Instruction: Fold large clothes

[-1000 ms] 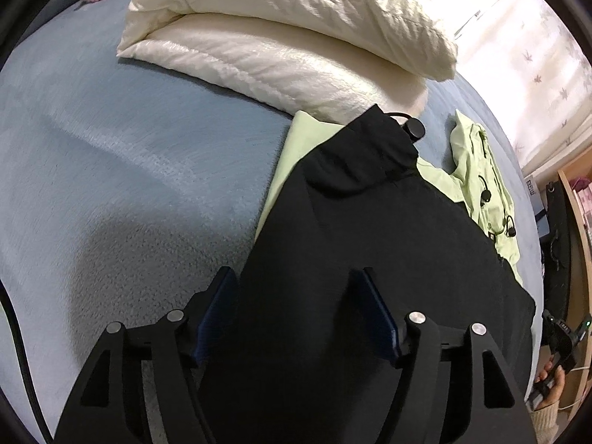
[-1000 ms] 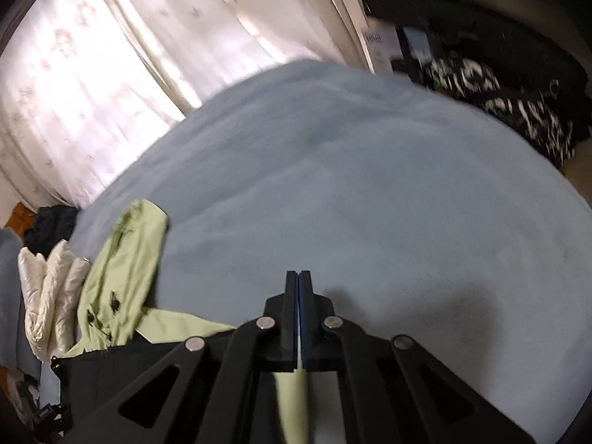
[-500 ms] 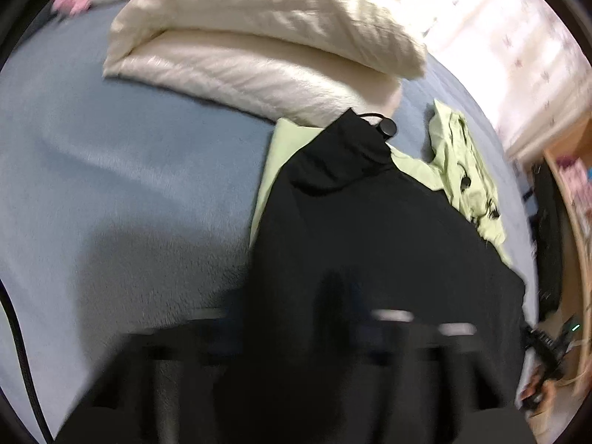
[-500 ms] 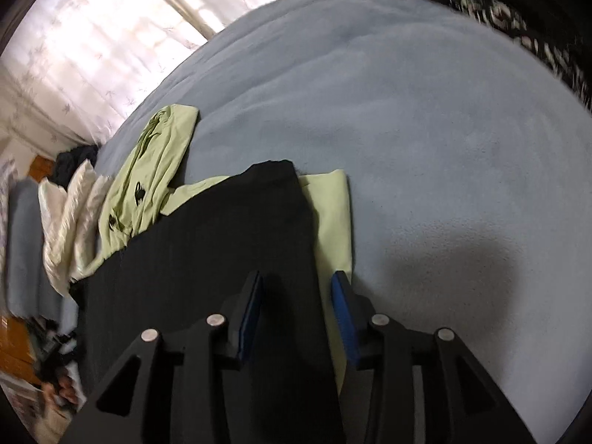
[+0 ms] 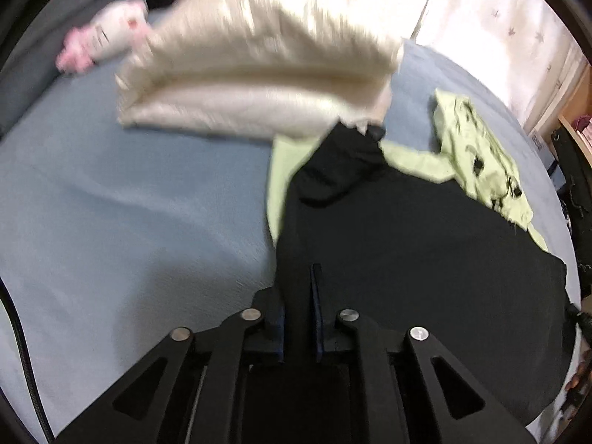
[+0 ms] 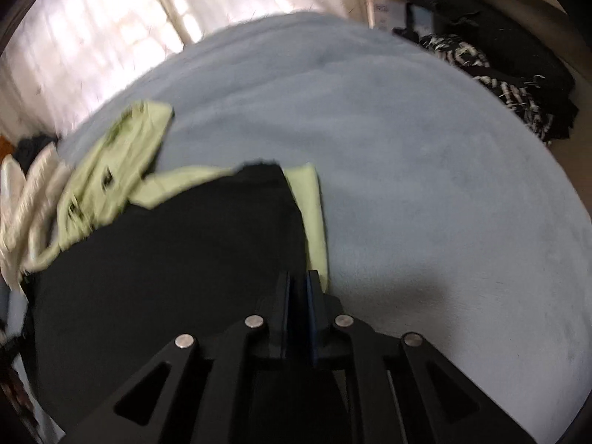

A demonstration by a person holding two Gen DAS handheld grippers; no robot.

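Note:
A large black garment with light green lining [image 5: 407, 244] lies spread on a blue-grey bed [image 5: 129, 222]. My left gripper [image 5: 299, 285] is shut on the black fabric at its near left edge. In the right wrist view the same garment [image 6: 166, 259] fills the lower left, with a green strip [image 6: 314, 214] along its right edge. My right gripper [image 6: 297, 288] is shut on the black fabric at the near right edge. A green patterned part [image 5: 477, 155] lies bunched at the far side.
A cream quilted coat or duvet [image 5: 259, 85] is piled at the far end of the bed, with a pink and white plush toy [image 5: 107, 40] beside it. Curtains [image 6: 111, 37] hang behind. Dark patterned clothes [image 6: 510, 85] lie off the bed's right side.
Both grippers have closed on the black garment's near edge; one second ago the left was open, and half a second ago the right was open. Both views shifted and are blurred by motion.

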